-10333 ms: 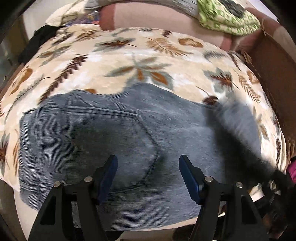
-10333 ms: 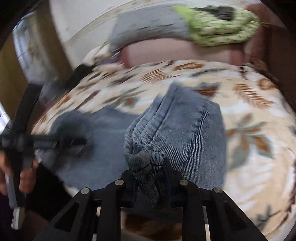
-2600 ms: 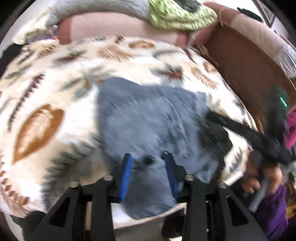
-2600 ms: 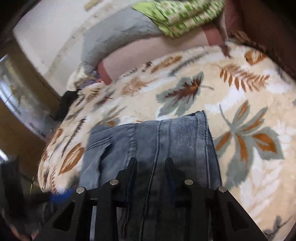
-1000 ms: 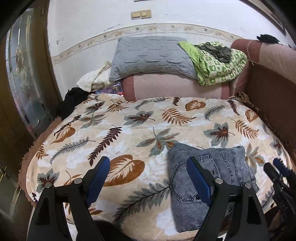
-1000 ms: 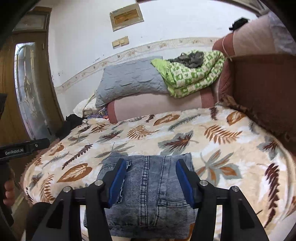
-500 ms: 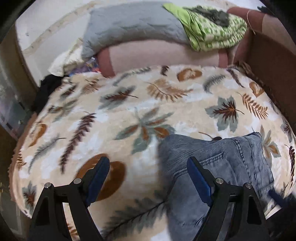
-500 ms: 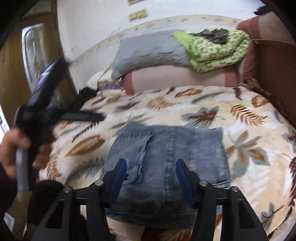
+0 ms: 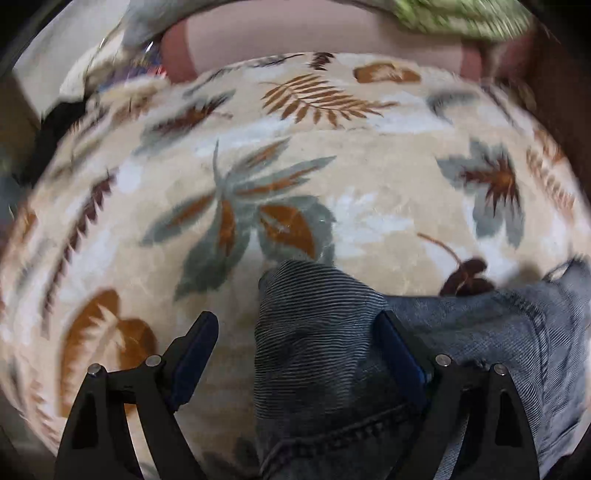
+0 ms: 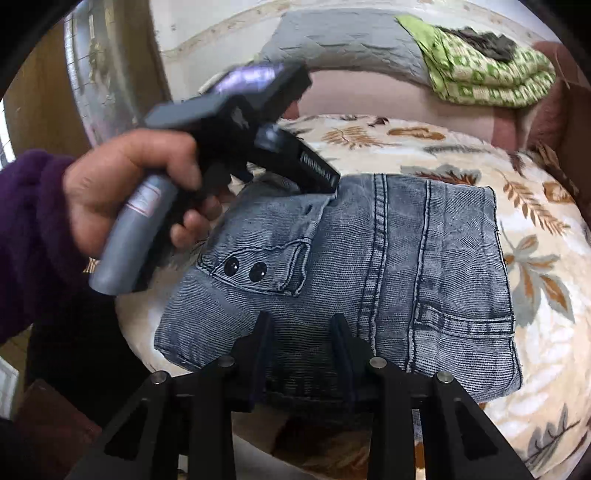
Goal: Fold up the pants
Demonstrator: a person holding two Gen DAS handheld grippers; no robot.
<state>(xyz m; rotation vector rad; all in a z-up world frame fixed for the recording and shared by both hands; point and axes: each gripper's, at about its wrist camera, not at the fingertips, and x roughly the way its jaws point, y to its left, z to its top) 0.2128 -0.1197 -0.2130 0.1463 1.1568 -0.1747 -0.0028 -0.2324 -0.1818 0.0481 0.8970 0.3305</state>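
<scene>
A bed covered by a cream blanket (image 10: 461, 147) printed with brown and grey-green leaves fills both views. Folded blue jeans (image 10: 369, 258) lie flat on the blanket, in the lower middle of the right wrist view and at the lower right of the left wrist view (image 9: 480, 332).

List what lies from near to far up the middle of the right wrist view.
Right gripper → folded jeans → leaf-print blanket → pink cushion → grey pillow → wall.
</scene>
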